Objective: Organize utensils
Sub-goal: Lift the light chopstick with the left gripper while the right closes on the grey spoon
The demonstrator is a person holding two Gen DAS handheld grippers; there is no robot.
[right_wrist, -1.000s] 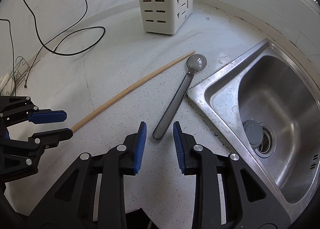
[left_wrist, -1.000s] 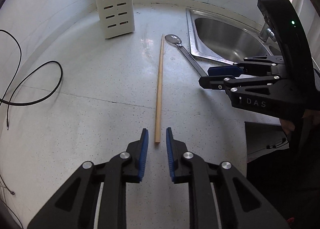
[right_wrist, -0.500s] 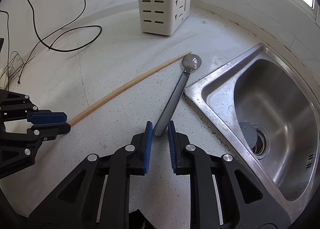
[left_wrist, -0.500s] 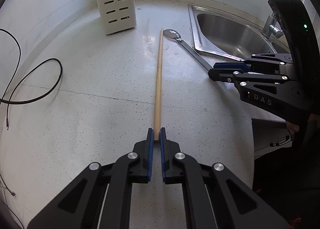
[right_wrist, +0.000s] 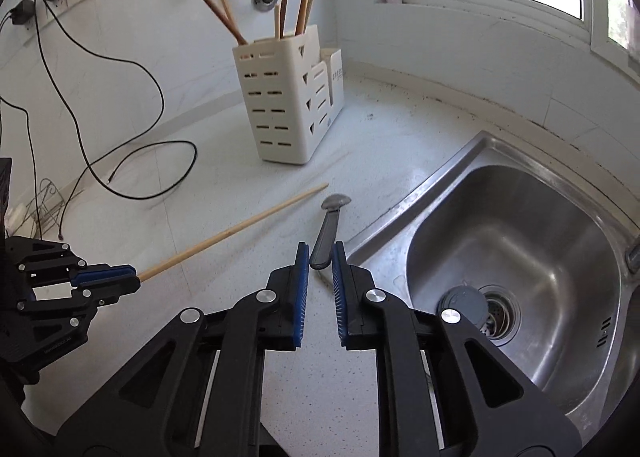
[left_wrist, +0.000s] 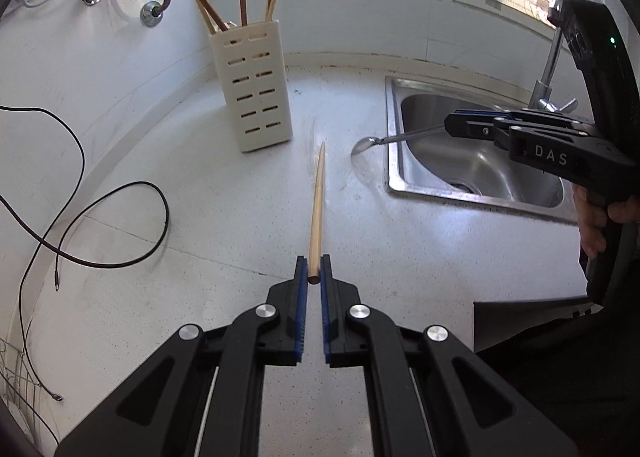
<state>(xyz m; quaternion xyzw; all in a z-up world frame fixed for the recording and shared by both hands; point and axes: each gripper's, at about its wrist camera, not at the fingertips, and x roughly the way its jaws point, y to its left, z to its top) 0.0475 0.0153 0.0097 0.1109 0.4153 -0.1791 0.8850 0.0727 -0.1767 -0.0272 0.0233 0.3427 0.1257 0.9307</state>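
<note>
My left gripper (left_wrist: 314, 277) is shut on the near end of a long wooden chopstick (left_wrist: 316, 209), which rises clear of the white counter and points toward the cream slotted utensil holder (left_wrist: 254, 85). In the right wrist view, my right gripper (right_wrist: 320, 261) has its jaws closing on the flat handle of a metal spoon (right_wrist: 328, 231), whose bowl points away, lifted off the counter. The left wrist view shows the spoon (left_wrist: 366, 144) sticking out of the right gripper (left_wrist: 452, 125) beside the sink. Several wooden chopsticks stand in the holder (right_wrist: 280, 97).
A steel sink (right_wrist: 384, 225) with a drain plug lies to the right, its tap (left_wrist: 548, 69) behind it. Black cables (left_wrist: 120, 217) loop over the counter's left side. Pipes and wall sockets sit on the back wall; a window is at the far right.
Both grippers closed on their utensils, the left on the chopstick and the right on the spoon handle. Both then rose and tilted up, bringing the holder's top and the window into view.
</note>
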